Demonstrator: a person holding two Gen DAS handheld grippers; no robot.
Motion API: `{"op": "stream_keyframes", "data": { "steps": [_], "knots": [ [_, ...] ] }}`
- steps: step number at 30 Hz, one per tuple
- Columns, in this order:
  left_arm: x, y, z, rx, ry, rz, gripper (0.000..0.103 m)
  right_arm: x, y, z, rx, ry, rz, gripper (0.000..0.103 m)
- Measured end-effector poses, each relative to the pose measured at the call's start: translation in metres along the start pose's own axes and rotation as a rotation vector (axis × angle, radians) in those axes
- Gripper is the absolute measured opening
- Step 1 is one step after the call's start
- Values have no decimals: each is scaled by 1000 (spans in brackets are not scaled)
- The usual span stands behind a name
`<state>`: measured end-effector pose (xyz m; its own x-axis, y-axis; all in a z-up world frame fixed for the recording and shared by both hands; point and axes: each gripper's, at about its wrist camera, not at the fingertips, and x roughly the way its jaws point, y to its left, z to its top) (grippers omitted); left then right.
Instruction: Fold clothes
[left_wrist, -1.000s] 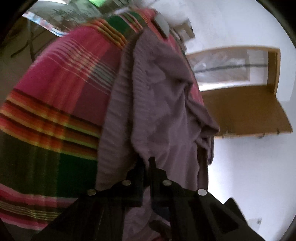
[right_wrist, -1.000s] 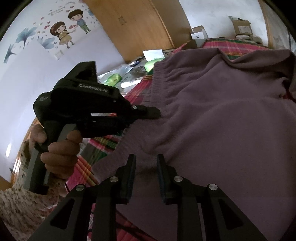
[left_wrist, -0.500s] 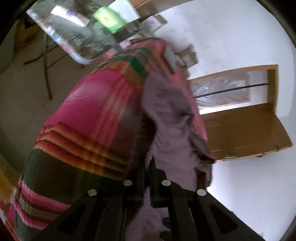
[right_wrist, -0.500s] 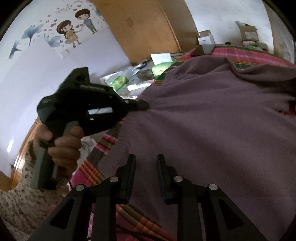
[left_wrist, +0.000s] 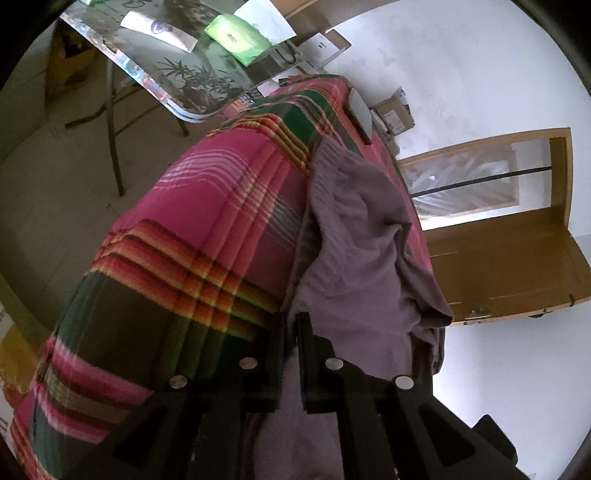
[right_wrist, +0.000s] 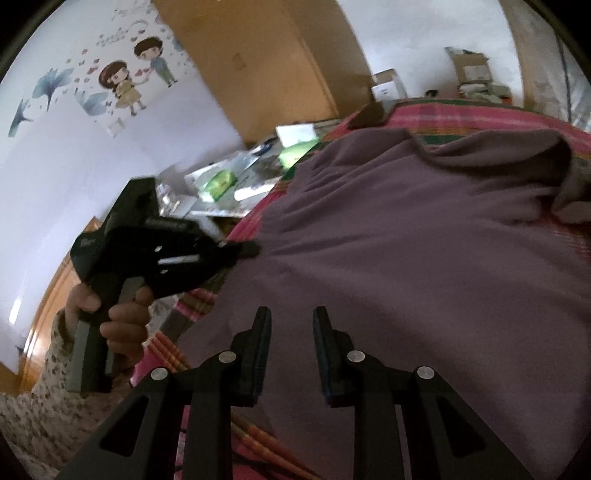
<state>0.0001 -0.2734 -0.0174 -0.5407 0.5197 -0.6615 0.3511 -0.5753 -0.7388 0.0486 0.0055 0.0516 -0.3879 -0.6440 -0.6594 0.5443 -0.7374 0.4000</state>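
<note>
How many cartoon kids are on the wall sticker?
2. In the right wrist view, a girl in a yellow dress stands left, and a boy in a blue top stands right and slightly higher, holding her hand. None seems hidden.

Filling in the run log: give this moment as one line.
task: fold clothes | left gripper: shut on sweater edge | right gripper: open above sweater, holding nothing | sweater: spread on striped blanket

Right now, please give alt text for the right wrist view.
The open right gripper hovers over a purple sweater on a plaid blanket. At left, the left gripper pinches the sweater's edge.
</note>
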Motion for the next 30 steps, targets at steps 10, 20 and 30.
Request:
{"op": "stream_keyframes", "data": {
  "steps": [10, 20, 30],
  "knots": [
    [-22, -36, -32, 128, -70, 73, 27, -64, -52, -8, 122, -116, -64, 26],
    [-6, -113, -87, 374, 6, 25, 32, -158, -95, -27, 205, -287, -226, 27],
    [36, -176, -137, 504, 160, -49, 34, -269, -137, -57, 199, -375, -553, 27]
  ]
}}
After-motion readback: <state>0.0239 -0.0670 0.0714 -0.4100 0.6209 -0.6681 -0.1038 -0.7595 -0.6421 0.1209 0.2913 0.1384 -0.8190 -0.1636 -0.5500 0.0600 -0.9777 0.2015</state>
